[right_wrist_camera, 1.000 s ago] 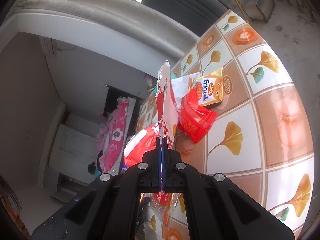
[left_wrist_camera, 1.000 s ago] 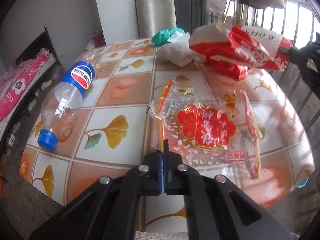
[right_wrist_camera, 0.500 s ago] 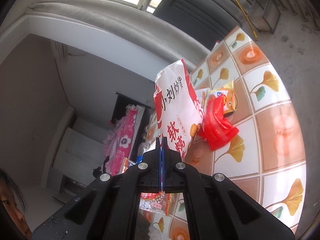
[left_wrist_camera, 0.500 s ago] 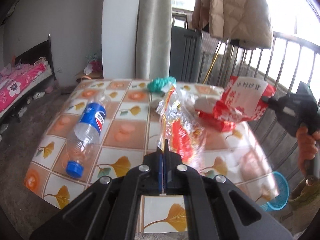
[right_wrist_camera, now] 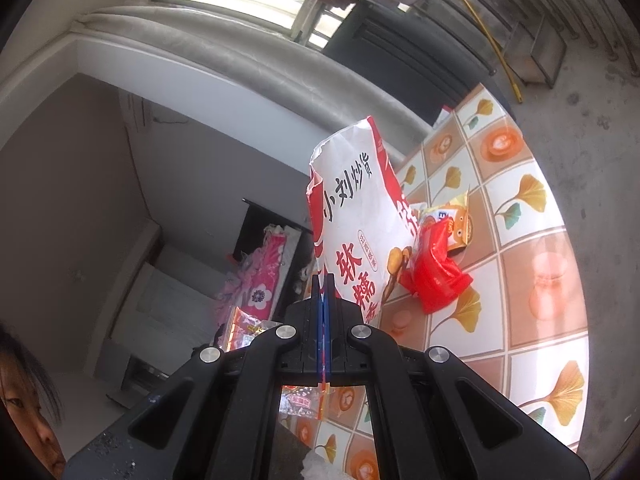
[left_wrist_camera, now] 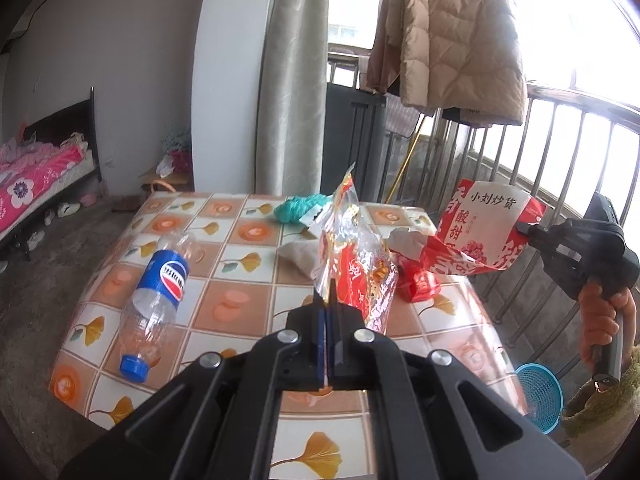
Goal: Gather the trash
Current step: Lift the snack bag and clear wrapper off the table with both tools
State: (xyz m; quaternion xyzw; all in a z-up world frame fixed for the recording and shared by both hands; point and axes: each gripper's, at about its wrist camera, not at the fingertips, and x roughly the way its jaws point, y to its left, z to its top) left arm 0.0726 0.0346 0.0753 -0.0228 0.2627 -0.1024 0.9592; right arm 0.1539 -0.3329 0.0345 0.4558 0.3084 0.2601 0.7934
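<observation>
While both pieces of trash hang clear of the table [left_wrist_camera: 248, 292], each gripper pinches its catch by a thin edge so the rest dangles free for dropping. The left gripper [left_wrist_camera: 327, 312] is clamped on a clear red-printed wrapper [left_wrist_camera: 352, 264] rising just ahead of its jaws. The right gripper [right_wrist_camera: 323, 292] is closed on a white-and-red paper bag [right_wrist_camera: 356, 224] standing up in front of it. Below and beyond both, an empty bottle [left_wrist_camera: 160, 296], a red packet [right_wrist_camera: 438, 272] and a green bundle [left_wrist_camera: 298, 208] lie uncollected; a blue basket [left_wrist_camera: 538, 394] sits on the floor under the right gripper, likely the drop point
</observation>
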